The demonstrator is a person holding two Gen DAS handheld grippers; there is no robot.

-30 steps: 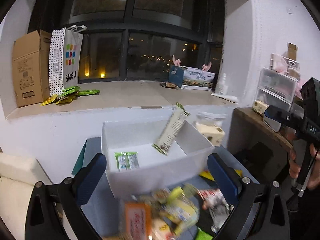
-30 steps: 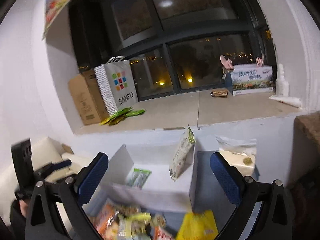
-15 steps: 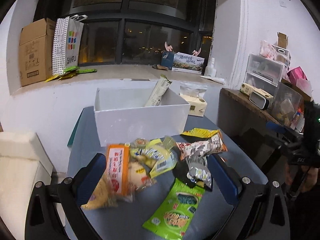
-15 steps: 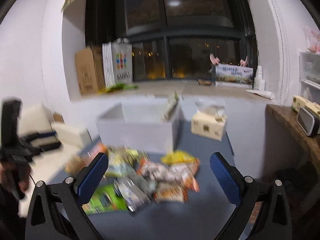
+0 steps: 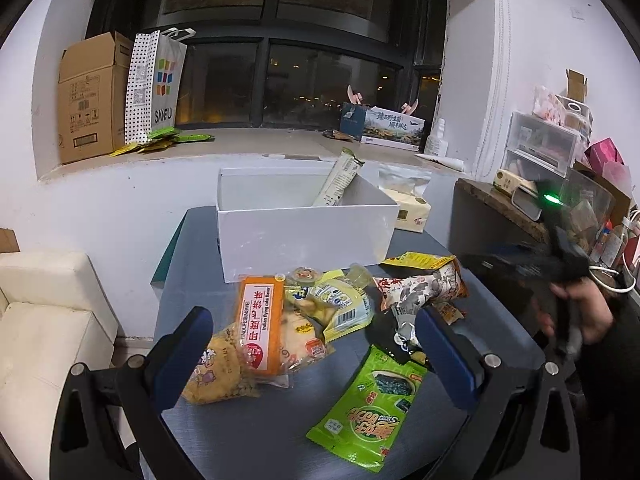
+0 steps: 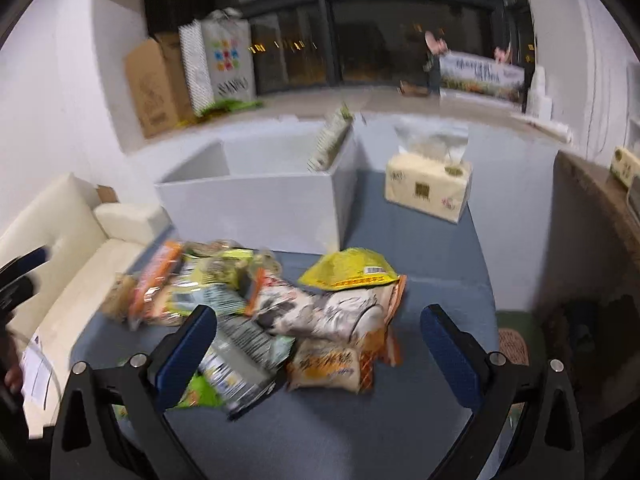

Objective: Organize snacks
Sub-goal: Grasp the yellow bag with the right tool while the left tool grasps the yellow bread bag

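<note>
A pile of snack packets lies on the blue-grey table (image 5: 248, 432) in front of a white box (image 5: 304, 236). A tall packet (image 5: 338, 178) leans inside the box at its right wall. In the left wrist view an orange cake packet (image 5: 260, 320), a yellow-white packet (image 5: 340, 304), a grey patterned bag (image 5: 420, 288) and a green seaweed packet (image 5: 368, 396) lie near. My left gripper (image 5: 316, 356) is open and empty above the pile. My right gripper (image 6: 320, 352) is open and empty over the patterned bag (image 6: 320, 312) and a yellow packet (image 6: 348, 270).
A tissue pack (image 6: 428, 188) stands right of the box. A cream sofa (image 5: 44, 320) is left of the table. A wooden side shelf (image 5: 504, 208) with clutter is at the right. A cardboard box (image 5: 88, 96) and paper bag (image 5: 156, 84) stand on the windowsill.
Both grippers have pulled back from above the white box and tilted down toward the snack pile. The tall packet stays leaning in the box.
</note>
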